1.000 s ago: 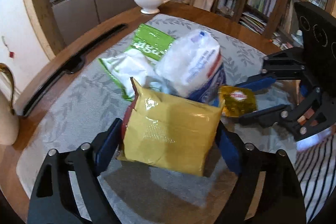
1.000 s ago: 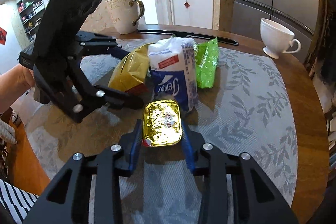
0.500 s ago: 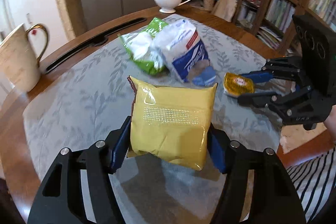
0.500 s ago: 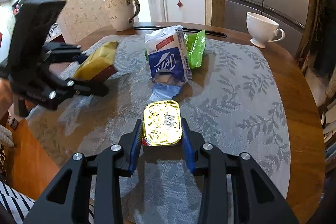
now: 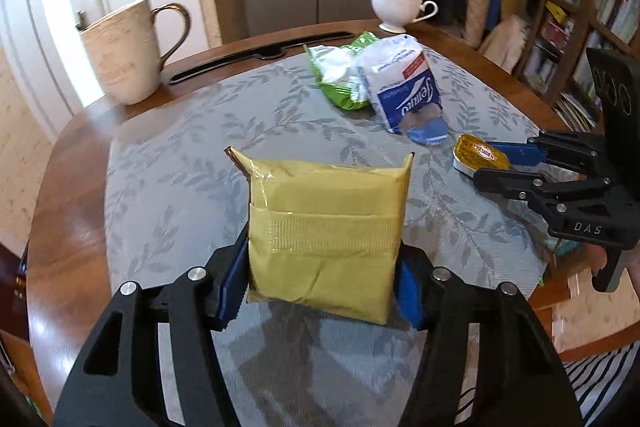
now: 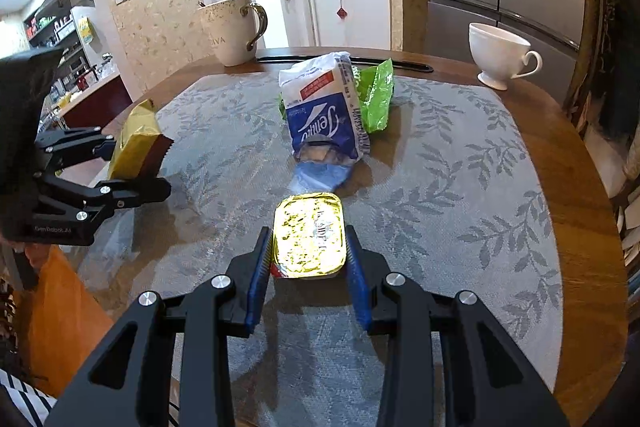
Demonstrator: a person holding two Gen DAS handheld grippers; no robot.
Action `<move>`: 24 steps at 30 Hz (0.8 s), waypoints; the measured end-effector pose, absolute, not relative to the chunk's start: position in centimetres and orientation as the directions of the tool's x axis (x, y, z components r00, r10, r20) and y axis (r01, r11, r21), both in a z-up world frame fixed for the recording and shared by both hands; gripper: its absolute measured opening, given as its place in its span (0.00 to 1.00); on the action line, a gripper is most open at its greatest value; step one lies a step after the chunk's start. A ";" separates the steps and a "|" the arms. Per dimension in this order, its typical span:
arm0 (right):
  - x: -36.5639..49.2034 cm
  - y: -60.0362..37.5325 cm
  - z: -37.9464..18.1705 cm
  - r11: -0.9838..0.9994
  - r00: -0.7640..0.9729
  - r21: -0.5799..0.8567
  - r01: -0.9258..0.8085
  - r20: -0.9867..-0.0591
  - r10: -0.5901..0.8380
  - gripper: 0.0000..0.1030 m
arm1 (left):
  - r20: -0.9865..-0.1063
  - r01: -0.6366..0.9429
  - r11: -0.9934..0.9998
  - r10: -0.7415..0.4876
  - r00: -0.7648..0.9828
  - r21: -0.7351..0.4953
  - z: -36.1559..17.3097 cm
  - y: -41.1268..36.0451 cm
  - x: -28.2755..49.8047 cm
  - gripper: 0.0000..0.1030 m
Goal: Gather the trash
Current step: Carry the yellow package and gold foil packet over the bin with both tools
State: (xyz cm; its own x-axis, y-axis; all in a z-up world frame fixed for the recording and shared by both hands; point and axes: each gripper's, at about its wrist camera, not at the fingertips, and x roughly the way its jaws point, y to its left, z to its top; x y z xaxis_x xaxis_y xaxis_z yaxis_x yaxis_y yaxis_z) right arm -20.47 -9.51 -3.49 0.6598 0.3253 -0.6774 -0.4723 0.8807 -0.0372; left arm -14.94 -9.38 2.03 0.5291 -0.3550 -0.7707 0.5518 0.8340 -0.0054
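Observation:
A yellow foil packet (image 5: 326, 223) sits between the blue pads of my left gripper (image 5: 320, 287), whose jaws are closing and press on both its sides. The right wrist view shows that packet (image 6: 134, 141) lifted over the mat's left edge. My right gripper (image 6: 308, 261) is shut on a small gold-foil butter portion (image 6: 308, 231), held just above the mat. A blue and white tissue pack (image 6: 326, 111) and a green wrapper (image 6: 376, 95) lie together further back on the mat.
A grey leaf-patterned mat (image 5: 180, 163) covers the round wooden table. A large speckled mug (image 5: 128, 55), a white teacup (image 5: 396, 7) and a long black bar (image 5: 260, 53) stand along the far rim. Bookshelves rise at the right beyond the table.
My left gripper has carried the yellow packet away from the tissue pack and green wrapper, rolled level, and tightened on it. The right gripper still holds the butter portion.

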 end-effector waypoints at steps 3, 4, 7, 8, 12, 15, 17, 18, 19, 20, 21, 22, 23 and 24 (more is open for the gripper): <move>-20.4 -9.3 -3.5 0.882 0.665 -0.044 -0.468 -0.676 0.319 0.34 | -0.768 0.525 0.851 -0.332 0.548 0.007 2.0 -9.0 -15.6 0.59; -20.4 -9.2 -3.5 0.885 0.666 -0.043 -0.464 -0.675 0.316 0.34 | -0.767 0.519 0.855 -0.327 0.552 0.010 2.0 -9.0 -15.8 0.59; -20.4 -9.1 -3.5 0.886 0.667 -0.038 -0.462 -0.673 0.319 0.34 | -0.766 0.494 0.869 -0.312 0.563 0.009 1.9 -8.7 -16.3 0.59; -20.5 -9.1 -3.5 0.885 0.668 -0.037 -0.463 -0.672 0.321 0.34 | -0.765 0.485 0.874 -0.309 0.564 0.004 1.9 -8.5 -16.5 0.58; -21.3 -9.0 -2.7 0.875 0.666 -0.027 -0.483 -0.660 0.347 0.34 | -0.757 0.461 0.888 -0.310 0.575 -0.013 2.1 -7.9 -17.6 0.58; -22.1 -9.1 -1.9 0.862 0.660 -0.013 -0.507 -0.649 0.379 0.33 | -0.747 0.446 0.894 -0.314 0.586 -0.026 2.6 -7.2 -18.4 0.58; -22.8 -9.2 -1.2 0.850 0.655 -0.006 -0.527 -0.640 0.401 0.34 | -0.738 0.445 0.894 -0.333 0.587 -0.050 3.0 -6.6 -19.2 0.58; -23.3 -9.3 -0.9 0.842 0.648 0.003 -0.540 -0.636 0.418 0.34 | -0.733 0.444 0.894 -0.344 0.587 -0.064 3.2 -6.3 -19.6 0.58; -23.7 -9.3 -0.8 0.835 0.642 0.008 -0.550 -0.635 0.430 0.34 | -0.729 0.441 0.895 -0.349 0.590 -0.072 3.5 -6.0 -20.1 0.58; -24.1 -9.3 -0.6 0.831 0.641 0.008 -0.556 -0.633 0.434 0.34 | -0.727 0.439 0.896 -0.350 0.591 -0.075 3.6 -5.7 -20.4 0.58; -24.5 -9.3 -0.5 0.827 0.639 0.005 -0.561 -0.633 0.437 0.34 | -0.725 0.438 0.895 -0.354 0.591 -0.080 3.7 -5.4 -20.8 0.58; -25.0 -9.4 -0.3 0.821 0.634 0.002 -0.570 -0.635 0.442 0.33 | -0.725 0.438 0.895 -0.357 0.589 -0.085 3.8 -5.2 -21.2 0.58; -25.4 -9.4 -0.3 0.818 0.633 -0.001 -0.575 -0.635 0.443 0.33 | -0.725 0.436 0.895 -0.361 0.587 -0.093 3.9 -4.9 -21.7 0.58; -25.8 -9.4 -0.2 0.814 0.629 -0.003 -0.581 -0.636 0.446 0.33 | -0.724 0.439 0.892 -0.370 0.582 -0.102 4.1 -4.7 -22.2 0.58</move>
State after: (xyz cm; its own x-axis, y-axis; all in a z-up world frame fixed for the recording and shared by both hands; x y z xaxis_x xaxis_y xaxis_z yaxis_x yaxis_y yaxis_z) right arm -25.80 -9.42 -0.23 0.6290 0.4464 -0.6364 -0.5809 0.8139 -0.0032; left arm -22.22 -4.69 4.06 0.5823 -0.3696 -0.7241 0.4393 0.8925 -0.1022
